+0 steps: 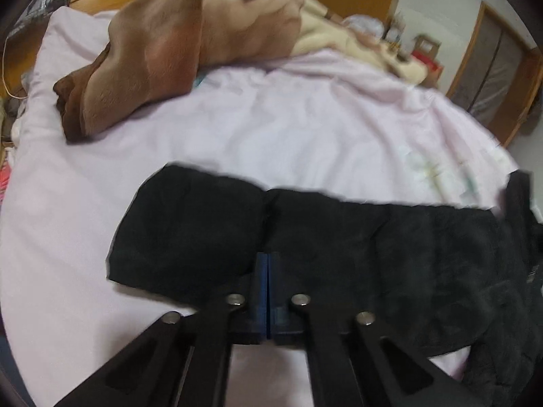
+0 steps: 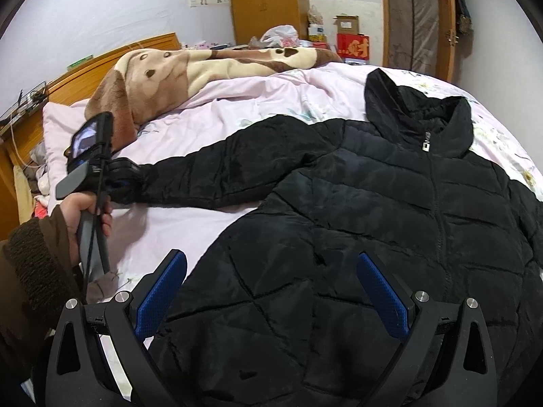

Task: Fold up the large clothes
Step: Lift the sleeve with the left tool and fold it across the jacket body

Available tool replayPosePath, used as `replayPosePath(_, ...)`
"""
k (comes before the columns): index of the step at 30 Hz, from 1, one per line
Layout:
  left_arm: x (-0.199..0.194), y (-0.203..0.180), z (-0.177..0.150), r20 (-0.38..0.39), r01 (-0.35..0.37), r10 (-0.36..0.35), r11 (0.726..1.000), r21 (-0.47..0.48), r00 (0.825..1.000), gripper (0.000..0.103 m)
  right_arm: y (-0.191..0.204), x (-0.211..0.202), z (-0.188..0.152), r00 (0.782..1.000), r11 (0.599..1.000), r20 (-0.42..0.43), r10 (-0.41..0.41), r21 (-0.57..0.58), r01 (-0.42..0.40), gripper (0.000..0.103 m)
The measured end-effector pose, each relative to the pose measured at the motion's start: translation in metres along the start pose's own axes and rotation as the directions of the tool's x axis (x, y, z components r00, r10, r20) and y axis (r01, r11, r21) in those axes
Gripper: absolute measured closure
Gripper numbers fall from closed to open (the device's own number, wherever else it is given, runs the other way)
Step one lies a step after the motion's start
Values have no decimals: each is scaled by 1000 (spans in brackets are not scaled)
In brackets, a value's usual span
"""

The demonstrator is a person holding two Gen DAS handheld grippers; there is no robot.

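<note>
Now, left gripper [image 1: 268, 261] pinching black jacket [image 2: 339, 220] cuff on pink-sheeted bed [image 2: 176, 224]; right gripper [image 2: 271, 271] spread above jacket.

Bare sheet [image 1: 68, 230] left (blanket [image 1: 146, 57] beyond)

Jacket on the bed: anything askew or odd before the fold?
The black jacket lies flat, zipped, front up on the pink bedding. The left gripper is shut on its outstretched sleeve's cuff; the right gripper is open above the hem. Only untidy thing: a crumpled brown blanket by the headboard.
</note>
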State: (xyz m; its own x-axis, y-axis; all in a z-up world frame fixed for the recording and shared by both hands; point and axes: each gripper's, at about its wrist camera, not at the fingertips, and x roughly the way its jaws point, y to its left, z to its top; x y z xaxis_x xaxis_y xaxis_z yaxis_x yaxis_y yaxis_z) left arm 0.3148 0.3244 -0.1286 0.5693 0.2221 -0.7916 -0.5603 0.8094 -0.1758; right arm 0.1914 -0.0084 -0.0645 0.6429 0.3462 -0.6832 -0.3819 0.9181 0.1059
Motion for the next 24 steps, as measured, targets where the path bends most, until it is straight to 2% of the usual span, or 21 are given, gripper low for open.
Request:
replayPosePath(4,-36,-28,4,109,53,-63,994,92,992,103,-8,-10,3,1000,1000,24,-18,24,17,3)
replayPosePath(5,-43,-35,4,111,91,-103,990,104,988,103,-9,-12,3,999,999,28,-20,26,19,3)
replayPosePath(7,-48,-38,3,77,132,-138,988,77,987,103,-11,-17,4,999,999,37,-28,27,27,3)
replayPosePath(8,-45,-36,1,61,129,-132,990,54,989,103,-12,-20,4,999,999,39,-29,30,28,3)
replayPosePath(9,-39,-34,-2,45,88,-90,995,43,995,100,-13,-22,5,999,999,39,-25,34,24,3)
replayPosePath(11,-26,-25,-7,-18,46,-46,999,12,999,89,-14,-24,5,999,999,42,-19,29,18,3)
replayPosePath(12,-19,-17,-11,-45,54,-55,998,-25,997,76,-14,-25,4,999,1000,43,-20,24,19,3)
replayPosePath(13,-14,-8,-15,-63,49,-53,997,-58,997,54,-14,-26,3,999,1000,44,-20,19,19,3)
replayPosePath(15,-6,6,-22,-92,14,-23,995,-97,995,28,-14,-24,1,999,1000,35,-16,16,16,3)
replayPosePath(20,19,19,-23,-162,-4,-18,991,-133,987,21,-9,-14,-1,1000,1000,19,-7,11,6,3)
replayPosePath(24,38,21,-14,-158,9,-41,980,-200,987,20,-4,-7,-3,1000,1000,7,-1,-1,1,3)
